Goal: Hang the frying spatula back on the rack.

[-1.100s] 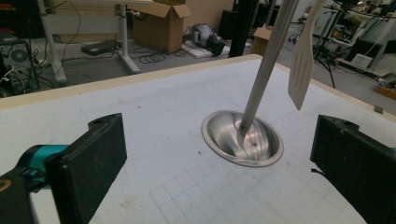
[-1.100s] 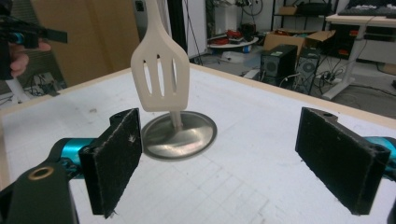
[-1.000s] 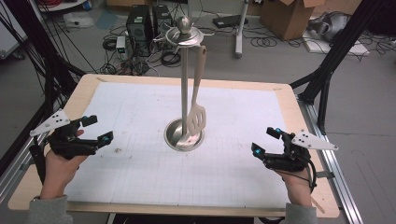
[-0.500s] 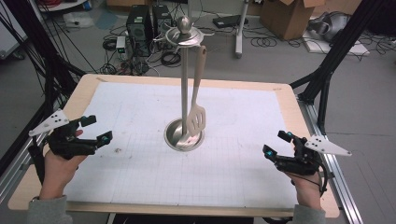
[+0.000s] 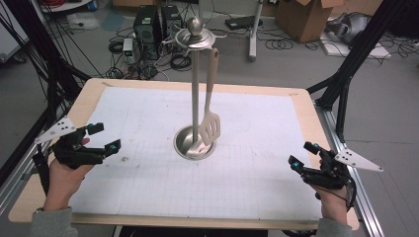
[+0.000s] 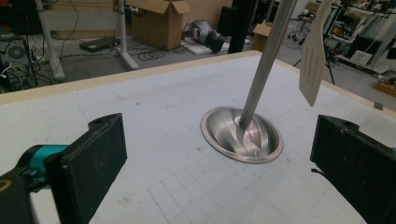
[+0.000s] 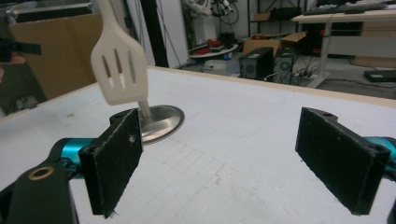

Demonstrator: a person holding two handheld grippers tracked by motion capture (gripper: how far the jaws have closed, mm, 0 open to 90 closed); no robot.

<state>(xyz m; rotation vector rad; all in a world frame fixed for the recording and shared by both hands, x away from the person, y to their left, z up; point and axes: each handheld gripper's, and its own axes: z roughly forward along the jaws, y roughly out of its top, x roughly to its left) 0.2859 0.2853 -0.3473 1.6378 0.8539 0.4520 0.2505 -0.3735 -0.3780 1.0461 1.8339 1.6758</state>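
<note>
A steel utensil stand [image 5: 195, 94] with a round dished base [image 5: 194, 143] stands mid-table. A cream slotted spatula [image 5: 210, 118] hangs from its top ring, blade just above the base. The left gripper view has the pole [image 6: 266, 65] and the spatula blade [image 6: 313, 56] ahead; the right gripper view has the blade [image 7: 119, 70] in front of the base [image 7: 161, 121]. My left gripper [image 5: 104, 138] rests open near the table's left edge. My right gripper [image 5: 304, 154] is open near the right edge. Nothing lies between either pair of jaws.
A white gridded mat [image 5: 237, 148] covers the wooden table [image 5: 94, 86]. Black frame struts [image 5: 346, 74] rise at both sides. Beyond the far edge the floor holds computer cases [image 5: 148, 22], cables and cardboard boxes [image 5: 306, 17].
My right gripper has drawn back toward the near right corner of the table and stayed open. The left gripper and the spatula have not moved.
</note>
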